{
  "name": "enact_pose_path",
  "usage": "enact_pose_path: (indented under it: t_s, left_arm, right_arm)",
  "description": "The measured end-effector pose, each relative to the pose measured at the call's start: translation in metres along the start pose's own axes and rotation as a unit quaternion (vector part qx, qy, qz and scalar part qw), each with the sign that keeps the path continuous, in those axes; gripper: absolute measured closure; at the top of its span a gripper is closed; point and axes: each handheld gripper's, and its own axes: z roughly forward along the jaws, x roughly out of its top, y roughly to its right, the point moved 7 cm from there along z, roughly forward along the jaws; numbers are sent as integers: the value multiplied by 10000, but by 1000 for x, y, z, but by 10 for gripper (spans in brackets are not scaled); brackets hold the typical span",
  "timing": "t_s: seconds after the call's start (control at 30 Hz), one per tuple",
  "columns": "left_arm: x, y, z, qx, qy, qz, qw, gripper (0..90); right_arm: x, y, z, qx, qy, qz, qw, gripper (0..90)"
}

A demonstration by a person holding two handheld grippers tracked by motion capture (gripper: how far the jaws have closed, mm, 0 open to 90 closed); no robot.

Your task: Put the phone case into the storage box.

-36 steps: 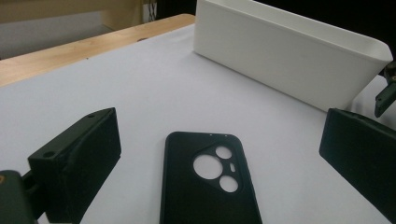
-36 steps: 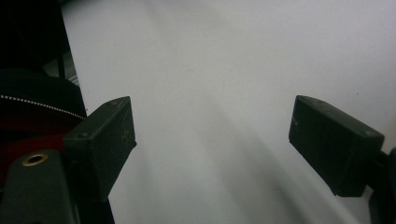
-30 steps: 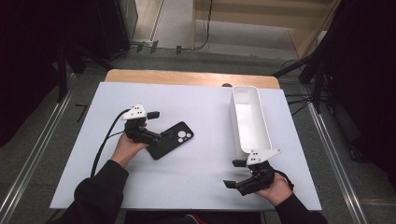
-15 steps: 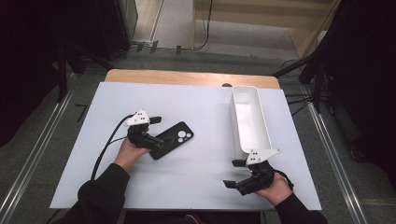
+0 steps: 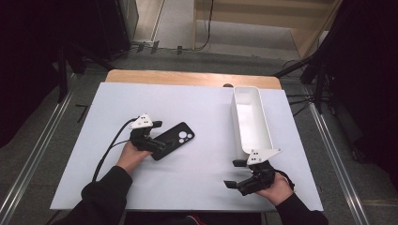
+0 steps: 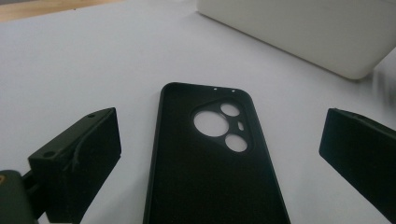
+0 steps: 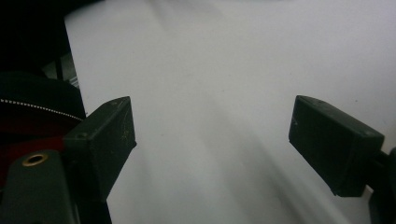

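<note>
The black, soft-looking phone case lies flat, inside up, on the white table. The left gripper stands wide open astride its near end, gripping nothing. The right gripper rests wide open and empty just beside the long white plastic tray.

Right gripper jaws spread wide, bare white desk between and ahead of them; dark sleeve beside one jaw.

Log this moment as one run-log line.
left gripper: open, straddling black phone case | right gripper: open, idle near white bin | case: flat on table
</note>
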Motion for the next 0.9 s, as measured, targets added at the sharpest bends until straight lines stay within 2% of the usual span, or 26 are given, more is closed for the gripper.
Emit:
enact_pose_path:
  t_s: [0.07,0.17,0.37,0.43,0.57,0.63,0.77,0.83,0.9]
  left_arm:
    - [0,0,0,23,-22,-19,10000,0]
    - [-2,0,2,71,-184,10,9998,0]
    - [-6,4,11,118,-635,264,9976,0]
    - [-7,4,13,124,-707,254,9971,0]
    - [-11,6,20,180,-1077,385,9933,0]
    - [-13,7,24,233,-1284,469,9903,0]
    - [-15,6,27,342,-1464,465,9875,0]
    - [-17,4,29,452,-1629,470,9845,0]
    - [-17,5,30,531,-1684,553,9827,0]
  right_arm:
    - [0,0,0,-10,-17,-3,10000,132]
    - [-1,-1,-1,-19,0,-14,10000,132]
    - [-1,-2,0,-8,-46,-16,10000,132]
    - [-1,-1,0,-22,-61,-46,10000,132]
    - [-2,-2,0,-28,-49,-30,10000,132]
    - [-3,-1,0,-41,-67,-38,10000,132]
    - [-4,-2,-1,-51,-67,-19,10000,132]
    - [-4,-2,-1,-52,-57,-10,10000,132]
    - [-5,-2,-1,-58,-67,3,10000,132]
